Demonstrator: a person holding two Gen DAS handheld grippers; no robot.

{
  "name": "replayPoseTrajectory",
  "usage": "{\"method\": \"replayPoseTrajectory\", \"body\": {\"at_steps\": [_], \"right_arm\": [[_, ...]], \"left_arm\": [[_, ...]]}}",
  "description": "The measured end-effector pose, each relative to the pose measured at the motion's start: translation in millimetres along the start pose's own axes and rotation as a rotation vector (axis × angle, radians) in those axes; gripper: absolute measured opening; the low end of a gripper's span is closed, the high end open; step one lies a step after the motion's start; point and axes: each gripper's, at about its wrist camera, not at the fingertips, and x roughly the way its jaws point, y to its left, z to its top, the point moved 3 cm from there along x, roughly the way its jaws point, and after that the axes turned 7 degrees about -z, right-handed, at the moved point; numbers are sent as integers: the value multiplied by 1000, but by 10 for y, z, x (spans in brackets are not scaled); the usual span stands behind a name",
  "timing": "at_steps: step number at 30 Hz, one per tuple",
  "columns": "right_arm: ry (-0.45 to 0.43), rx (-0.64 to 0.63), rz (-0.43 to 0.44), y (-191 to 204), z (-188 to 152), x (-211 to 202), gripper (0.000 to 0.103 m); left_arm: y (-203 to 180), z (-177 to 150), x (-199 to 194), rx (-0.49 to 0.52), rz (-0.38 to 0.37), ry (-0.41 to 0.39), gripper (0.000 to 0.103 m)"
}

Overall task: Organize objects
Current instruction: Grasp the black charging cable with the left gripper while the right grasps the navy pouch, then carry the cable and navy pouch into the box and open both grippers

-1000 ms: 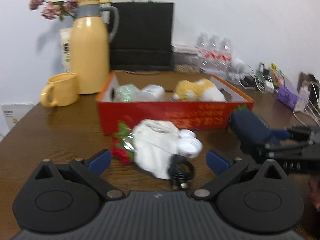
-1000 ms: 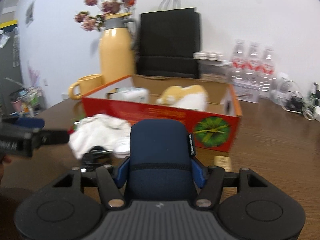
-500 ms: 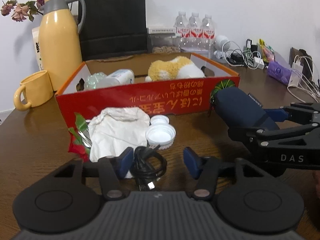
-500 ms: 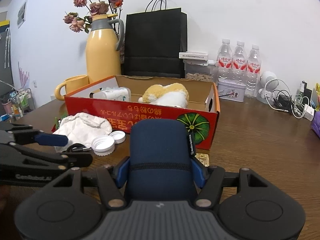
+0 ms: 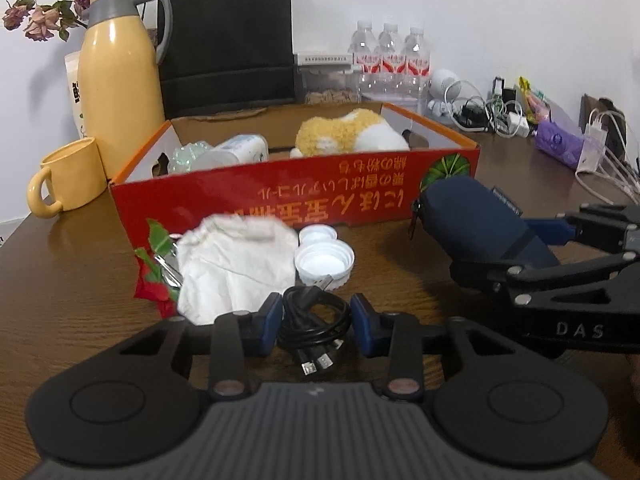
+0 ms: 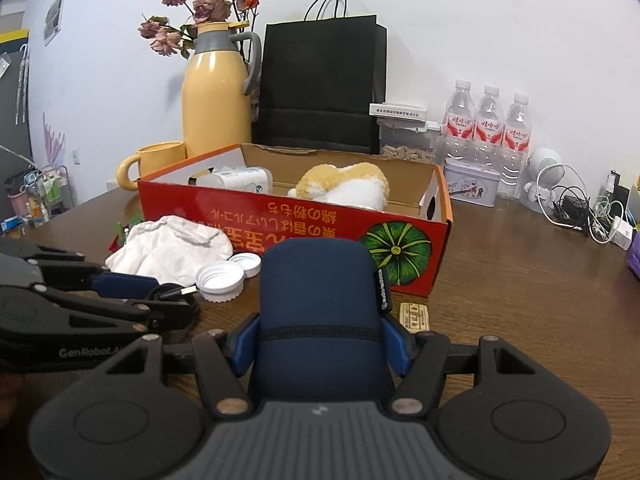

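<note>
Left claw: closing round coiled cable on counter, pads not yet pressing.
Right claw: pinching pouch, likely bound for box.

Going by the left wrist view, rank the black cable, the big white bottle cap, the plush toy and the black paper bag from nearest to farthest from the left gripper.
1. Black cable, between the closing jaws of the left gripper.
2. Big white bottle cap, just beyond, on the table.
3. Plush toy, inside the red box.
4. Black paper bag, against the wall.
</note>
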Motion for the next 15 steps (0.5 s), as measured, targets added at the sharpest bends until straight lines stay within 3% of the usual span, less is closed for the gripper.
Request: {"method": "replayPoseTrajectory", "body": {"at_steps": [7, 15], "right_arm": [[-29, 5, 3, 0, 80, -77, 62], [-110, -21, 39, 151, 540, -108, 62]], "left_arm": [[35, 223, -237, -6, -22, -97, 38], [203, 717, -425, -13, 2, -235, 38]]}}
